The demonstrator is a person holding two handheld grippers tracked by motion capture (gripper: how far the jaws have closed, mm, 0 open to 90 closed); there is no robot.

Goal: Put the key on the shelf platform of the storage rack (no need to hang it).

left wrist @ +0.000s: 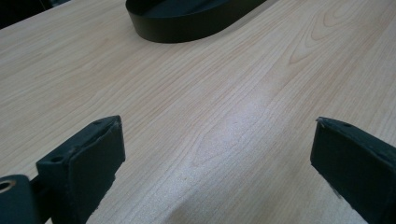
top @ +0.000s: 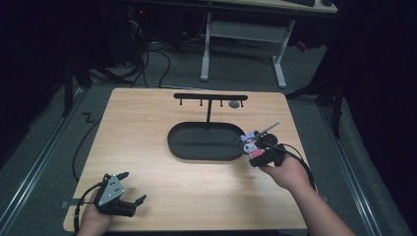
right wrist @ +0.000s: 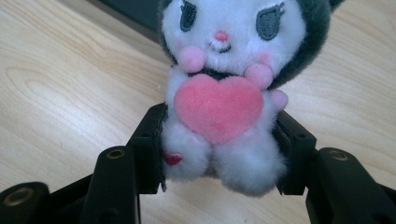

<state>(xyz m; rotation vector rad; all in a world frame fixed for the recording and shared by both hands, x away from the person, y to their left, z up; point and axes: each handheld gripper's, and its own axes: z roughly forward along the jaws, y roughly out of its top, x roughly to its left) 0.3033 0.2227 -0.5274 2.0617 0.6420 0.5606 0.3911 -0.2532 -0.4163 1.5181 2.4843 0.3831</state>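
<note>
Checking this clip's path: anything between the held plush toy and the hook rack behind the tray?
Nothing visible blocks it. The right gripper holds the plush toy at the oval tray's right end; the rack stands just beyond.

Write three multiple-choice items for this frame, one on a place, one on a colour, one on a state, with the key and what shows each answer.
1. Where is the plush toy?
A. inside the black oval tray
B. between the jaws of the right gripper
C. hanging from the rack

2. What colour is the heart on the toy's front?
A. pink
B. blue
C. yellow

3. How does the left gripper stand?
A. shut on the toy
B. shut on nothing
C. open, with bare table between its jaws

Key:
1 B: in the right gripper view the right gripper has a jaw pressed to each side of the toy's body, beside the black oval tray rather than in it.
2 A: the heart is plainly pink.
3 C: the left gripper view shows wide-apart jaws over the wooden table.
</note>
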